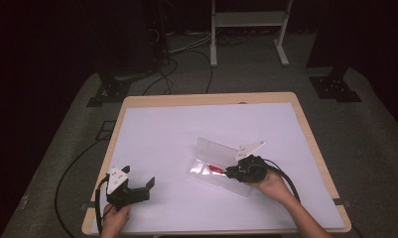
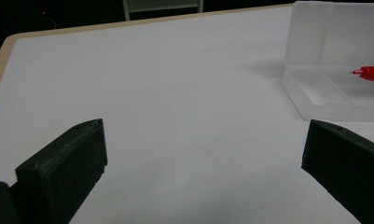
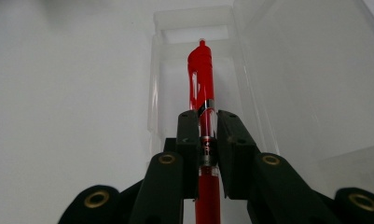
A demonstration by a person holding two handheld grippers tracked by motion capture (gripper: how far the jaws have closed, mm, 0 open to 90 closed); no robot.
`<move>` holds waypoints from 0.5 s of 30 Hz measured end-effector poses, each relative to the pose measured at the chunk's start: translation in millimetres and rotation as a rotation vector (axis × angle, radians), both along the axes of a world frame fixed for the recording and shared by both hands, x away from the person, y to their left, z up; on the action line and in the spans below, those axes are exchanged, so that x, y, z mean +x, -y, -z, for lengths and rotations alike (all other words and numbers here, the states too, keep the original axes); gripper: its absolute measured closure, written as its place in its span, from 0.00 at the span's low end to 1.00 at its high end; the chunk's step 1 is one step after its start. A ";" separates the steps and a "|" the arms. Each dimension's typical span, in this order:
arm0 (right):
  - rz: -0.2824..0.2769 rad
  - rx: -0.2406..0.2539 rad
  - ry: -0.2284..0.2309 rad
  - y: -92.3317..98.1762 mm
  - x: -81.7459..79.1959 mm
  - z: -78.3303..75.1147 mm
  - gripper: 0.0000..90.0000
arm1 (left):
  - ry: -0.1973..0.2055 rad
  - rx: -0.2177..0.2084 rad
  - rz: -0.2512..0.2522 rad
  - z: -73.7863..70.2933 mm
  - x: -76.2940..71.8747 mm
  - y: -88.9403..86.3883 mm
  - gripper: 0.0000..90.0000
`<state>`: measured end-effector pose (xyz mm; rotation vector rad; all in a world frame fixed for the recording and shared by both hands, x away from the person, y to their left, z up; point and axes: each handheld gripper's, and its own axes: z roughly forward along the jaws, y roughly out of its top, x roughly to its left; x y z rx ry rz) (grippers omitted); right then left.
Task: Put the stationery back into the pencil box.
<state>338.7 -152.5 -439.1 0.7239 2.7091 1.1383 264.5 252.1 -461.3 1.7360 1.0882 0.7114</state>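
The right gripper (image 3: 202,128) has its two black jaws pressed tight on a red plastic pen (image 3: 202,79) — the barrel runs lengthwise between them, its far end poking out over the open tray of a clear, frosted plastic box (image 3: 194,28) with its lid (image 1: 217,148) standing upright. The box sits on the white table (image 1: 176,134), right of centre. The left gripper (image 1: 148,185) rests near the table's front left edge, well apart from the box — jaws spread wide, nothing between them.

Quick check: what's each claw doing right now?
Left claw: open, holding nothing, over the bare table.
Right claw: shut on the red pen, over the clear case.
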 end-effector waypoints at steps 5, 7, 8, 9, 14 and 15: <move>-0.004 -0.005 -0.008 -2.7 1.0 5.2 0.88 | -0.001 0.000 0.000 -0.1 0.0 0.0 0.00; -0.005 -0.008 -0.012 -3.2 1.2 7.5 0.88 | -0.001 0.000 0.000 -0.1 0.0 0.0 0.00; -0.006 -0.013 -0.013 -3.4 1.5 9.0 0.87 | 0.001 -0.001 0.000 0.0 0.0 0.1 0.00; -0.005 -0.015 -0.019 -3.7 1.6 10.3 0.88 | 0.001 -0.001 0.000 0.0 -0.1 0.1 0.00; -0.006 -0.018 -0.025 -5.5 2.4 13.1 0.87 | 0.001 -0.001 0.000 -0.1 -0.3 0.1 0.00; -0.007 -0.017 -0.026 -5.7 2.6 13.2 0.87 | 0.001 0.000 0.000 -0.1 -0.2 0.0 0.00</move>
